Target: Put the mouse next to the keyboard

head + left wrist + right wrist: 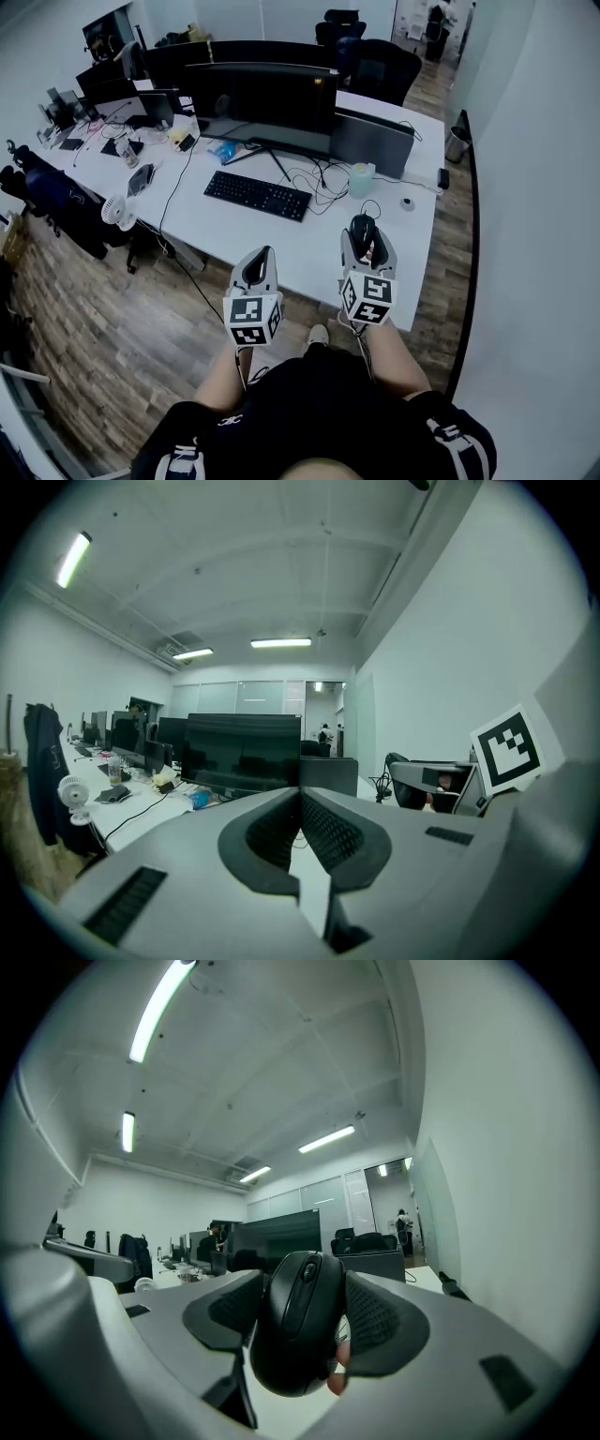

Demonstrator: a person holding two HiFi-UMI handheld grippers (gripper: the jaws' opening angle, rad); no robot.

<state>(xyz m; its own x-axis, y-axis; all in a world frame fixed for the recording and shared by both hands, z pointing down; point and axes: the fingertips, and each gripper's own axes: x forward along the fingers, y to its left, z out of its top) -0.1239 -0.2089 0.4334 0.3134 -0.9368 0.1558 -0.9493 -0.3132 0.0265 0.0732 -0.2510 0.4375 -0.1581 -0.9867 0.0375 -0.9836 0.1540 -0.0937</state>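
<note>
While the right gripper (302, 1290) grips the black mouse (296, 1335) in its jaws over the white surface (309, 255), the left gripper (300, 808) hangs beside it, jaws together and empty, and only the head view shows the keyboard (256, 195) farther in, before a monitor (262, 98), above wood floor (112, 323).

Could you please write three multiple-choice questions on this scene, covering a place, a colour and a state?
1. Where is the mouse? A on the floor; B between the fingers of the right gripper; C on a chair.
2. What colour is the keyboard? A white; B black; C red.
3. What state is the left gripper in? A wide open; B closed on a cable; C shut, empty.
Answers: B, the right gripper view shows it clamped there; B, dark against the white desk; C, its fingers meet with nothing between.
</note>
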